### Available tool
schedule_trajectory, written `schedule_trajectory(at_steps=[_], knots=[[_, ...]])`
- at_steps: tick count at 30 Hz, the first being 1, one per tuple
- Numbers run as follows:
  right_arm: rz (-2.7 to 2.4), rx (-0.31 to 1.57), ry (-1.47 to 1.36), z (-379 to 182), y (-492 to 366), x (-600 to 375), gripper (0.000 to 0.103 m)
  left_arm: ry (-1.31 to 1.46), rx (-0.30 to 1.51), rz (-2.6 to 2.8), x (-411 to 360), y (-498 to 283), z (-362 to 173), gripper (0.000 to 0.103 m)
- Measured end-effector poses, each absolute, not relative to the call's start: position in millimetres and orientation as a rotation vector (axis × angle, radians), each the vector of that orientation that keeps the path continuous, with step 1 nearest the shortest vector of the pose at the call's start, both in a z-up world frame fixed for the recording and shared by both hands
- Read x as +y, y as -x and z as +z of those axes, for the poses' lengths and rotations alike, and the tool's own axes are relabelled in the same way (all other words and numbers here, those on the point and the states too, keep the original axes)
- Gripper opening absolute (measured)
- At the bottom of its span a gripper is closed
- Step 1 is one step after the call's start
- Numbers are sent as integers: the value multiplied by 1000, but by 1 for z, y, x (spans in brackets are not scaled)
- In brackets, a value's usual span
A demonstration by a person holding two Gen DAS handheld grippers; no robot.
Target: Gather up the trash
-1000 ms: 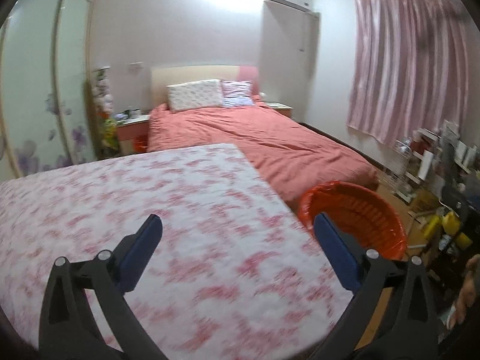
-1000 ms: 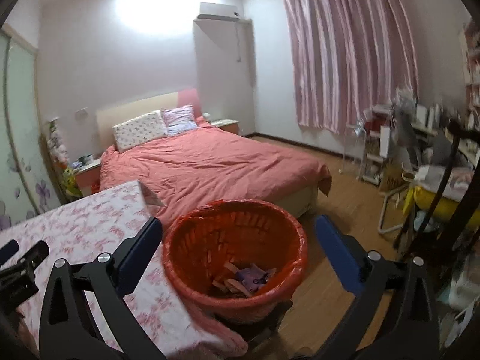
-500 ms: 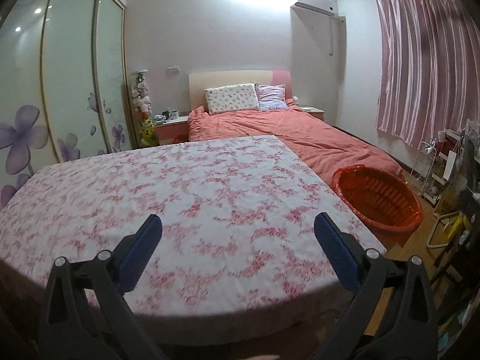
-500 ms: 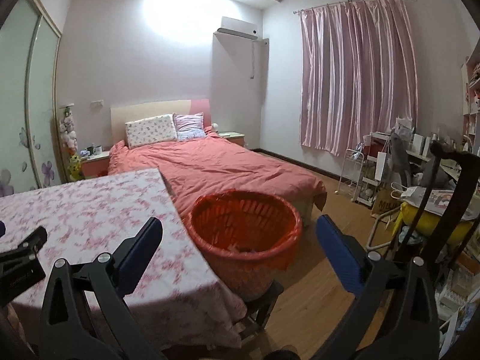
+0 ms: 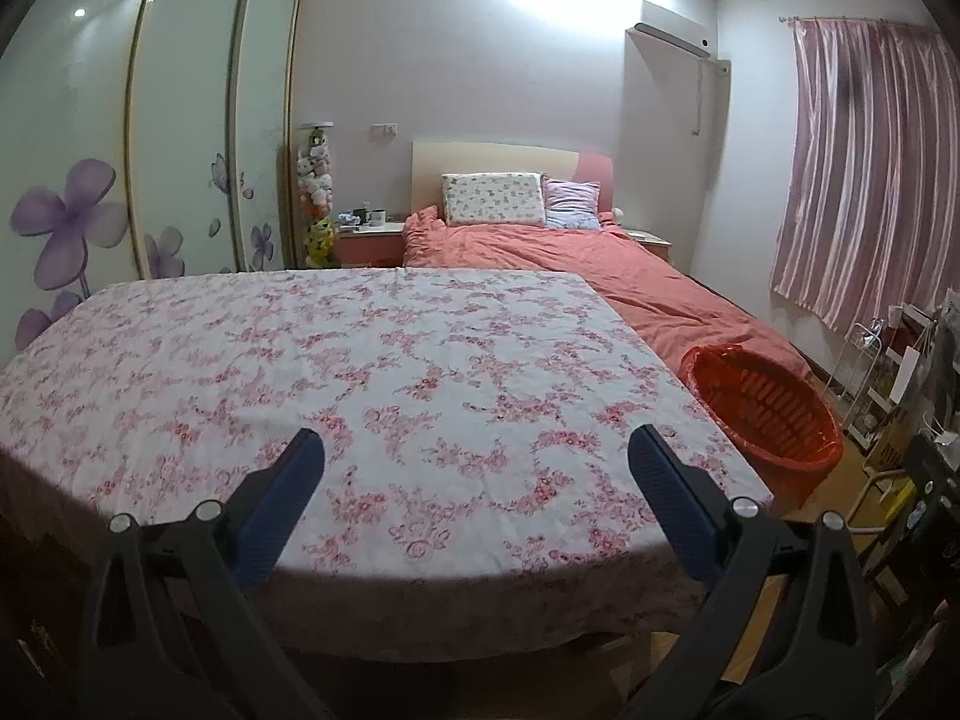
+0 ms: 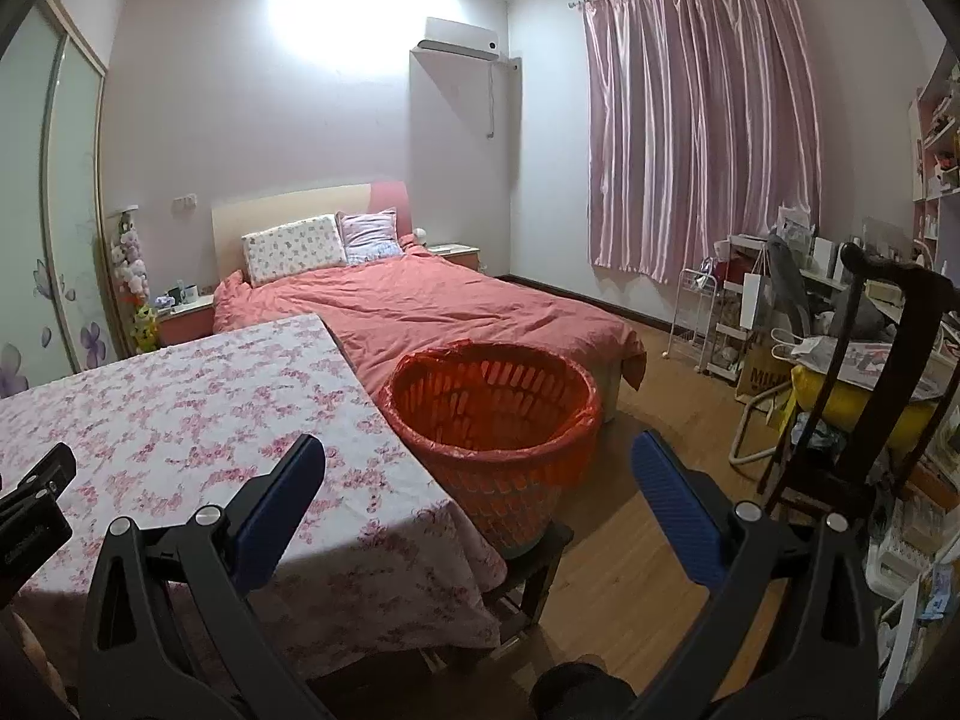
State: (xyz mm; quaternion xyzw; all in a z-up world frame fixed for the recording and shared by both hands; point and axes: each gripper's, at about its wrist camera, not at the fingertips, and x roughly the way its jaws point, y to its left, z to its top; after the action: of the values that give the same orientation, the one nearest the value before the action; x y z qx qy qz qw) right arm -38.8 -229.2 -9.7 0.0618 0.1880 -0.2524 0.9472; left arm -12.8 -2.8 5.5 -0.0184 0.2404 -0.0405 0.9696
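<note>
A: Standing by the counter now. Flowered cloth over it, nothing lying on top that I can make out from either view.

B: And the bin?

A: Orange basket with a red liner, just off the counter's right edge, raised on a dark stool by the look of it. The bed is close behind. Can't see down to its bottom from here.

B: Fingers?

A: Left gripper spread wide, blue pads apart, nothing between them, held above the near edge of the counter. Right gripper likewise released and empty, pointed at the basket's near rim. A corner of the left gripper shows at the right view's lower left.

B: So which step is this?

A: My reading: between pickups, or finished. No trash in sight on the cloth, none held. Counter part looks done.

B: Next move?

A: A search, I'd judge. The clutter by the shelves and chair on the right is the only place where scraps might be, though nothing there is clearly trash. Any pick would need the fingers lowered over the item, closed, then carried to the basket opening, minding the loose liner at the rim.
</note>
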Motion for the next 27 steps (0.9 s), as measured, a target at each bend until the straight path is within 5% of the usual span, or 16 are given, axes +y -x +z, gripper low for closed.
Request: schedule_trajectory(at_steps=[27], knots=[[-506, 492, -158, -27, 35, -229, 101, -37, 547, -97, -20, 11, -12, 99]])
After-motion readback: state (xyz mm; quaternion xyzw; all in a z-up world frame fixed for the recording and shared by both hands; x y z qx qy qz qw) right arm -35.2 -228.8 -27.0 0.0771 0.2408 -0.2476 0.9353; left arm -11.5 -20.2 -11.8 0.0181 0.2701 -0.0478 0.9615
